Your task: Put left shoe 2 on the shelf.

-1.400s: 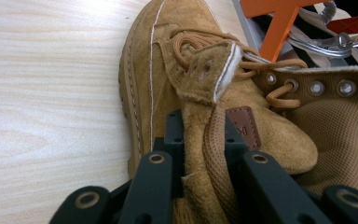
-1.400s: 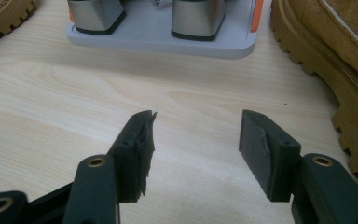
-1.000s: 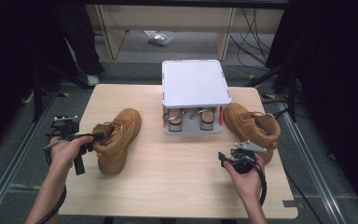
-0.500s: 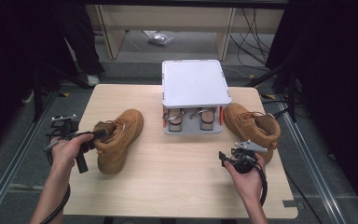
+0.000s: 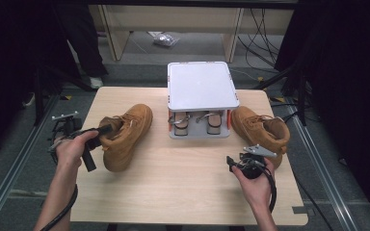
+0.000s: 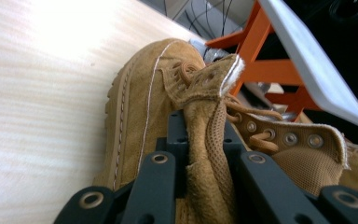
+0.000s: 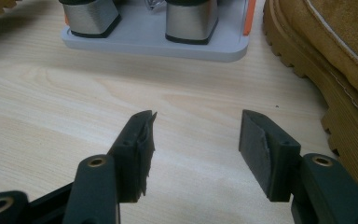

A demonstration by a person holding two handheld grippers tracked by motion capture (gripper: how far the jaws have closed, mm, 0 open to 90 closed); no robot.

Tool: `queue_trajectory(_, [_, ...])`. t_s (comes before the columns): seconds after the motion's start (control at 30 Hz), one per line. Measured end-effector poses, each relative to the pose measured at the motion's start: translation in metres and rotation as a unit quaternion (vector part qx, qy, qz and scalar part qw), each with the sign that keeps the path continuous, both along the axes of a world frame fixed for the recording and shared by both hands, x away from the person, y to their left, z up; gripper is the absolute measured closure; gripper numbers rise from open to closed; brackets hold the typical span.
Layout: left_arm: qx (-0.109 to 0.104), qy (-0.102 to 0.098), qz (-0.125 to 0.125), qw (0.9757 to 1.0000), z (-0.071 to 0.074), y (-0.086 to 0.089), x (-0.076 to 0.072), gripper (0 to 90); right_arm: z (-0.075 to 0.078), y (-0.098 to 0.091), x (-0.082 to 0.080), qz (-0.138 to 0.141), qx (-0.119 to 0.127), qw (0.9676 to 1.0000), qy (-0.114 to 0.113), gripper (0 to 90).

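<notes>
left fingers point(image 6: 163, 172) pinching boot collar point(image 6: 209, 154), table

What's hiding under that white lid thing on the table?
Under the white top two foot-shaped forms stand on the stand's grey base. Whatever sits farther back stays covered by that top.

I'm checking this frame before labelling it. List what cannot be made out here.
- Left boot: left gripper view, its heel and sole are cut off by the frame edge and hidden behind the jaws of the left gripper.
- Right boot: right gripper view, cut off at the right edge.
- Rack: high view, its white top hides the things under it.
</notes>
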State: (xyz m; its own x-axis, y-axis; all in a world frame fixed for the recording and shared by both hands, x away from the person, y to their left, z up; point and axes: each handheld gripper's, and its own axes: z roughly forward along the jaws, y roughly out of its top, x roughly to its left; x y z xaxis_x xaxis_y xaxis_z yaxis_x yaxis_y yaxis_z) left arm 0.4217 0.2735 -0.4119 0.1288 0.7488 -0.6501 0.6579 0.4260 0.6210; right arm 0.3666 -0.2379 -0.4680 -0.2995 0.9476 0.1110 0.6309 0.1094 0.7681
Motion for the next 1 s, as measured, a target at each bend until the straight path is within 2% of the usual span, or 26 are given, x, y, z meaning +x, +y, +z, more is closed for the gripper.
queue_trajectory(0.13, [-0.012, -0.003, 0.002, 0.9999, 0.005, -0.001, 0.003, 80.6, 0.0, 0.0, 0.0, 0.003, 0.006, 1.0, -0.004, 45.8])
queue_trajectory(0.33, [-0.014, -0.013, 0.004, 0.9998, 0.011, -0.003, 0.007, 80.4, -0.001, 0.001, 0.0, 0.001, 0.002, 1.0, -0.003, 45.8])
queue_trajectory(0.63, [-0.03, -0.019, 0.005, 0.9994, 0.021, -0.004, 0.014, 80.4, -0.002, 0.0, 0.0, -0.001, 0.003, 1.0, -0.002, 45.9])
queue_trajectory(0.73, [-0.032, -0.023, 0.004, 0.9992, 0.024, -0.004, 0.016, 80.4, -0.003, 0.0, 0.001, -0.001, -0.002, 1.0, -0.008, 45.9])
queue_trajectory(0.8, [-0.034, -0.025, 0.006, 0.9991, 0.027, -0.004, 0.017, 80.4, -0.002, 0.0, 0.0, 0.004, 0.001, 1.0, 0.003, 45.9])
queue_trajectory(1.0, [-0.044, -0.028, 0.011, 0.9986, 0.035, -0.003, 0.021, 80.5, -0.004, 0.002, 0.001, 0.005, 0.006, 1.0, 0.001, 45.8])
